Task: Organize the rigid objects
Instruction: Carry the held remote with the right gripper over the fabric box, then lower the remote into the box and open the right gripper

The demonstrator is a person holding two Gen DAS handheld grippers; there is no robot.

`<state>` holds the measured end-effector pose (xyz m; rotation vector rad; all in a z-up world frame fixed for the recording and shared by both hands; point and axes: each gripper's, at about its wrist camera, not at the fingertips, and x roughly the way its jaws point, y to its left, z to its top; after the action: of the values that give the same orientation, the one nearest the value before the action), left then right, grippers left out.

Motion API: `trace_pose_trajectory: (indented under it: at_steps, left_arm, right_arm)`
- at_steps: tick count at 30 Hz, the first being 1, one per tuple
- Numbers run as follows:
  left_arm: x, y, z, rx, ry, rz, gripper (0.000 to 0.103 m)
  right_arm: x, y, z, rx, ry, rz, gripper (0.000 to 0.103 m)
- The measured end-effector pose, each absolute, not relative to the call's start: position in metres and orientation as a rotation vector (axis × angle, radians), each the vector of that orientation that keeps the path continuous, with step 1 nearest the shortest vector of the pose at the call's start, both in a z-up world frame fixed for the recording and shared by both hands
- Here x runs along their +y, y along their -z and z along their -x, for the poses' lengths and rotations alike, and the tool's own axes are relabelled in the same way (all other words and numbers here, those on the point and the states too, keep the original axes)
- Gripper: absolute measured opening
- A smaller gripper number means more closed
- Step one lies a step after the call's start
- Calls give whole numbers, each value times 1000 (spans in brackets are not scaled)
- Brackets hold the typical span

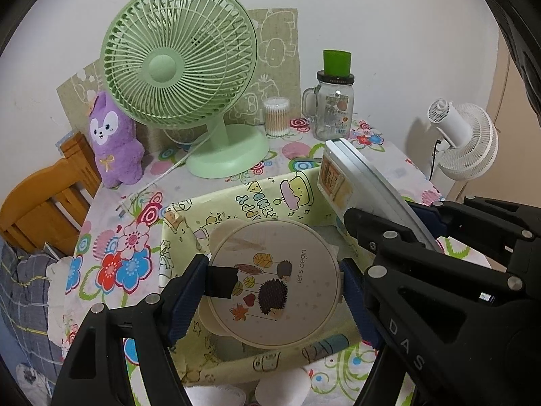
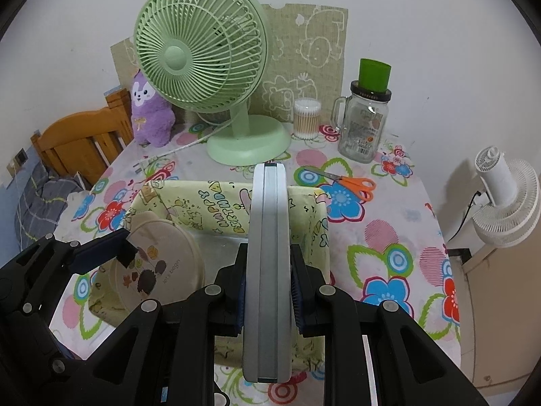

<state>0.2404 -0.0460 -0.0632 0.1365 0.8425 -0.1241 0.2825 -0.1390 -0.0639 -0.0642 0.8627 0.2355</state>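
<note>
The round tin (image 1: 275, 282), cream with a hedgehog print and "let's begin", sits gripped across its width by the left claw (image 1: 274, 286), tilted downward above the yellow cartoon-print box (image 1: 270, 193) at the desk's near edge. Beside it the right claw (image 2: 267, 289), also angled down, is clamped tight on a flat grey-white case (image 2: 267, 270) held edge-up over the box's right half.

The left black two-finger tool (image 1: 274, 291) tilts steeply downward, its blue-padded fingers (image 1: 187, 296) spread wide and pressing both sides of a round cream tin with a hedgehog picture (image 1: 274, 284). Just beside it, the right black two-finger tool (image 2: 267, 287) tilts downward too, its pads clamped narrowly on a flat grey-white case (image 2: 267, 270) held edge-up.
</note>
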Motion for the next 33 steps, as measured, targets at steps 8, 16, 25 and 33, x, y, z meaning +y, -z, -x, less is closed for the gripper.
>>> trace_pose_trajectory:
  at_steps: [8, 16, 25, 33]
  left_arm:
    - [-43, 76, -254, 872, 118, -134, 79]
    - [-36, 92, -263, 912, 115, -130, 80]
    - [-30, 102, -268, 929, 111, -112, 82]
    - [-29, 99, -266, 918, 89, -127, 86]
  right_arm:
    - [-137, 79, -297, 892, -238, 53, 24]
    - [-131, 96, -308, 931, -241, 47, 24]
    - [-126, 107, -314, 952, -238, 47, 24]
    - [-126, 106, -313, 941, -239, 44, 26]
